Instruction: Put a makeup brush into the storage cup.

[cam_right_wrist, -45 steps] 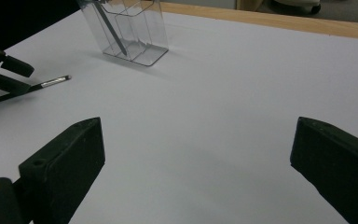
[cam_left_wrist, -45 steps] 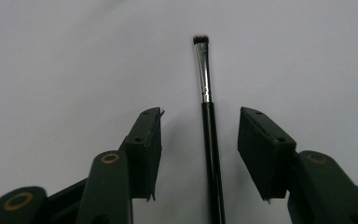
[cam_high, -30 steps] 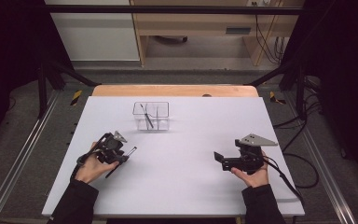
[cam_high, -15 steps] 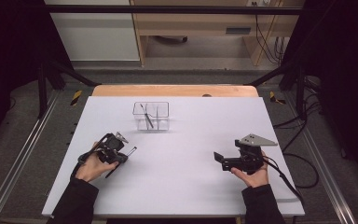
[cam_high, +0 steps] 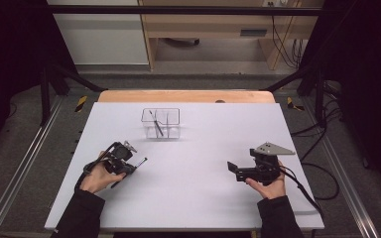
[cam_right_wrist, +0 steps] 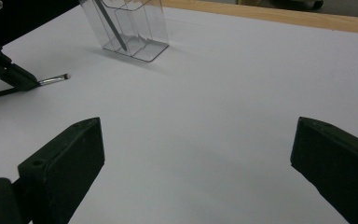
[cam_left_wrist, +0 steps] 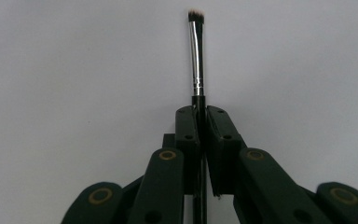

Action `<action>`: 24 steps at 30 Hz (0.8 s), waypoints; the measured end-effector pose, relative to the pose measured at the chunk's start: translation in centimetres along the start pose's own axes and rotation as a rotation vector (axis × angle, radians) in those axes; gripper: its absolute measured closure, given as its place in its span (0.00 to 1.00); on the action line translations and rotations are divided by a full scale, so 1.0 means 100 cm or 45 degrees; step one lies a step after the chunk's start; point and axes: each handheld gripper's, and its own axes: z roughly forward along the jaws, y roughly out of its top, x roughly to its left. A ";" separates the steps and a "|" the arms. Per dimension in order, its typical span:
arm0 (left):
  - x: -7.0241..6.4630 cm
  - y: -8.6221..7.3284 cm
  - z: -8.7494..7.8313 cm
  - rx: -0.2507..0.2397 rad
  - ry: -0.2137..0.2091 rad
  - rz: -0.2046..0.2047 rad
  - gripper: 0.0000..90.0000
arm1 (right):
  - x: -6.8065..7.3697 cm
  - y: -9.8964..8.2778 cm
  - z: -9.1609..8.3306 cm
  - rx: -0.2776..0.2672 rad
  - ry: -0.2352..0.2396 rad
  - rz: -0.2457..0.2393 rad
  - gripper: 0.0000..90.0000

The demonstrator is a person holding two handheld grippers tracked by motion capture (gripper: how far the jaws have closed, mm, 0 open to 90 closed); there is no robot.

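- Black tongs on my left (cam_left_wrist: 198,122) are clamped on a thin brush (cam_left_wrist: 196,56); the jaws have just been closing, and now the pads pinch its dark handle just below the metal ferrule.
- From above I see the left tongs (cam_high: 129,166) low over the near-left part of the white worktop (cam_high: 198,198), with the brush (cam_high: 140,161) sticking out toward the middle and its tail trailing back under my hand.
- My right tongs (cam_right_wrist: 196,154) stand wide open with nothing between the jaws, resting at the near right (cam_high: 234,170), well apart from the brush.
- I judge the brush very light and stiff, with a smooth, narrow handle that could twist or slide in the pads; the bristle tip is soft and should stay out of any grip.
- The hold on the handle next to the ferrule looks sound to me: off the bristles, with the head well forward for aiming.
- Farther off, a clear holder (cam_high: 160,122) stands upright toward the back of the worktop, split into compartments, with another brush (cam_high: 155,123) leaning in one of them.
- That holder is light plastic and I reckon it would tip or skid if the brush knocks its rim, so I would lower it gently into a free compartment.
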 end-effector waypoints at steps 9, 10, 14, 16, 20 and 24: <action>-0.001 0.000 0.000 -0.002 0.010 0.026 0.92 | 0.000 -0.001 0.001 0.007 0.002 -0.002 0.04; -0.002 0.000 0.000 -0.005 0.013 0.028 0.92 | 0.000 -0.001 0.002 0.007 0.003 0.001 0.04; -0.002 0.000 -0.004 -0.051 0.025 0.026 0.93 | 0.000 -0.001 0.001 0.006 0.002 -0.001 0.04; -0.003 0.000 -0.010 -0.086 0.027 0.028 0.93 | 0.000 -0.001 0.001 0.005 0.004 0.003 0.04; -0.007 0.001 -0.022 -0.165 0.048 0.034 0.93 | 0.000 0.000 0.000 -0.003 0.011 0.008 0.04; -0.012 0.002 -0.030 -0.230 0.055 0.043 0.93 | 0.000 0.000 0.000 -0.007 0.017 0.012 0.04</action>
